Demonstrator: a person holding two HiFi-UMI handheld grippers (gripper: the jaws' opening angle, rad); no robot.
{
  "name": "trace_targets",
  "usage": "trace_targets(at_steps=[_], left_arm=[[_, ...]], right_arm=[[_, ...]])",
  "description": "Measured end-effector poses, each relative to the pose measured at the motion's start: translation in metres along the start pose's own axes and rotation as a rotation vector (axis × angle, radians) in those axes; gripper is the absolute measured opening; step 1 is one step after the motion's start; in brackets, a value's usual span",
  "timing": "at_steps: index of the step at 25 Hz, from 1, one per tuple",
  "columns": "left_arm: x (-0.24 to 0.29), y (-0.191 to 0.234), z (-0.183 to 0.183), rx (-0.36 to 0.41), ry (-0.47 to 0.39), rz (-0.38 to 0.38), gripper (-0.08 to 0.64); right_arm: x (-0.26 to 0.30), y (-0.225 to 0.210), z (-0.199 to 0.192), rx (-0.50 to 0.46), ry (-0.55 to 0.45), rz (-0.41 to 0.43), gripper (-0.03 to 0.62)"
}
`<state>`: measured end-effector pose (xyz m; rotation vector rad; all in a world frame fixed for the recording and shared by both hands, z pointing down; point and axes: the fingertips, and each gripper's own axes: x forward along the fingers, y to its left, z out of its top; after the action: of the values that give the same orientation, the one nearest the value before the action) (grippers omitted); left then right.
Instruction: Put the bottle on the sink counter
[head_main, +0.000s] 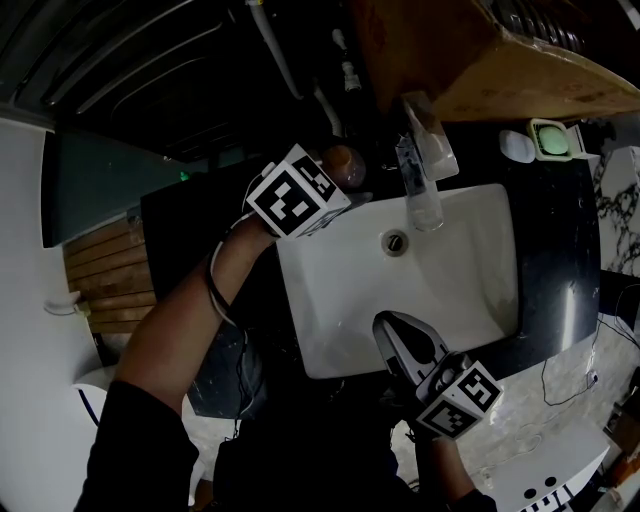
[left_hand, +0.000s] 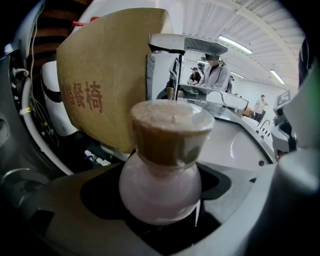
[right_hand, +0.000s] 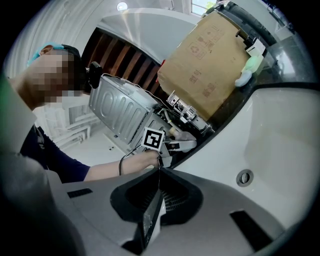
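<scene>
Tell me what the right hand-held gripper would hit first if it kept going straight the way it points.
Probably the left hand-held gripper, holding the bottle beside the sink. The right hand-held gripper, jaws shut, aims over the sink toward it; depth is unclear.

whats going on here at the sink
A person is working two handheld grippers at a white sink. The left gripper is shut on a small brown-capped bottle, holding it upright by the basin's far left corner, at the dark counter. Whether it rests on the counter isn't clear. The right gripper is shut and empty above the basin's near edge.
</scene>
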<state>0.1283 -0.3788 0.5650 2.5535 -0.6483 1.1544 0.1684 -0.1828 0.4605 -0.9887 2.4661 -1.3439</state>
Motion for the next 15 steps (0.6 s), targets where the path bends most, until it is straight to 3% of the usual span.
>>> trace_targets(at_steps=[15], left_arm=[[-0.0004,-0.0013,0.0007,0.024,-0.055,0.006,0.405]], right_arm=[[-0.0017,0.0009,-0.0084,-0.028,0.031,-0.008,0.026]])
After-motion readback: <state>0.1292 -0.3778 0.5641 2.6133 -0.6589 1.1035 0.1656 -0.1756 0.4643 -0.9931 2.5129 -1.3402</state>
